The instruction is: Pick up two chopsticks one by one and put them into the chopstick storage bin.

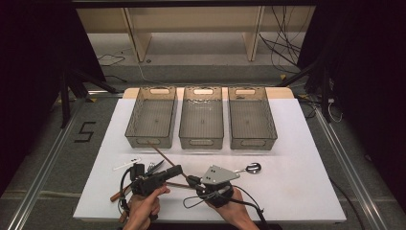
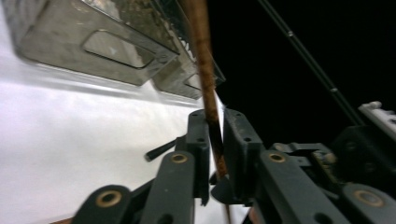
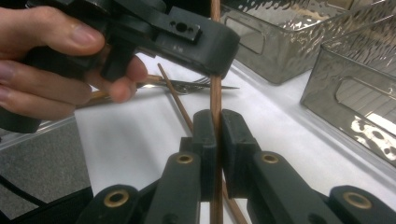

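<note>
A: White tabletop [image 1: 297, 158], dark room around it, and three grey bins [image 1: 201, 117] in a row at the far edge, all of them bare inside in the high view. So no sorting is done yet, I'd say.

B: And the cutlery? A spoon [image 1: 253, 167] lies near the right gripper [image 1: 192, 181]; a fork [image 1: 155, 166] and other pieces sit by the left gripper [image 1: 178, 170].

A: Left gripper view: its jaws are clenched on a brown chopstick [image 2: 208, 93], which runs up between them toward the bins.

B: Right gripper view: its jaws grasp a chopstick [image 3: 215, 100] too, upright between the pads. The left gripper [image 3: 205, 42] pinches the same stick higher up. A second chopstick [image 3: 175, 95] lies on the table behind.

A: Both hold one stick, then. It remains to carry it to a bin, then the rest.
</note>
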A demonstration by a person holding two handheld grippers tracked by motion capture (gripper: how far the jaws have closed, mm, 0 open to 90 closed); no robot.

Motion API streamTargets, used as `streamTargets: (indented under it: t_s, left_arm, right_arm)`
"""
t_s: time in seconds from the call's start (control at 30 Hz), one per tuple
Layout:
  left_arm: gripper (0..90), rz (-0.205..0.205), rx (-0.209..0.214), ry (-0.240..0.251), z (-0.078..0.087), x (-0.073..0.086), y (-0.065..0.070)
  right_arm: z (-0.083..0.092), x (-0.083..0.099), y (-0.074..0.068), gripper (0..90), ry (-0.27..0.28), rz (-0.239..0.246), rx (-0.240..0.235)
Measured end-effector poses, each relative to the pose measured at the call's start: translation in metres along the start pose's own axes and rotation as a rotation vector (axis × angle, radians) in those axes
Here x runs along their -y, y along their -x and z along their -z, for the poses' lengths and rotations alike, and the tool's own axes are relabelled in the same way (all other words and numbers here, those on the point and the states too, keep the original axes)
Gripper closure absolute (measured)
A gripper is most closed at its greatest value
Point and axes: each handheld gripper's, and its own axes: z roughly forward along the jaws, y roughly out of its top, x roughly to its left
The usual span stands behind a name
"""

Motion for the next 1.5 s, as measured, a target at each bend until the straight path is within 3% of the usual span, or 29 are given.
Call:
streamTargets:
  t_s: [0.17,0.27,0.4,0.7,0.83,0.97,1.27,1.5]
  left_arm:
    - [84.8,-0.031,0.018,-0.01,0.001,-0.003,0.006]
    - [85.0,-0.067,0.02,-0.005,0.003,-0.008,0.011]
    - [84.9,-0.137,-0.015,0.0,0.007,-0.021,0.016]
    - [84.9,-0.19,-0.064,-0.032,0.012,-0.064,0.007]
    - [84.8,-0.19,-0.082,-0.031,0.017,-0.085,0.002]
    - [84.8,-0.177,-0.097,-0.029,0.023,-0.107,-0.002]
    - [84.8,-0.227,-0.152,-0.057,0.025,-0.15,0.002]
    - [84.7,-0.241,-0.202,-0.072,0.019,-0.177,-0.004]
  right_arm:
    - [0.001,0.002,0.002,83.0,0.023,-0.021,-0.026]
    - [0.003,0.002,0.006,63.2,0.026,-0.039,-0.037]
    - [0.015,0.005,0.013,47.2,0.061,-0.062,-0.045]
    - [0.043,0.027,0.031,37.0,0.052,-0.093,0.009]
    - [0.051,0.035,0.037,34.0,0.044,-0.106,0.019]
    - [0.053,0.036,0.037,31.8,0.037,-0.102,0.019]
    - [0.052,0.038,0.037,29.6,0.027,-0.115,0.018]
    - [0.054,0.039,0.038,26.9,0.032,-0.126,0.019]
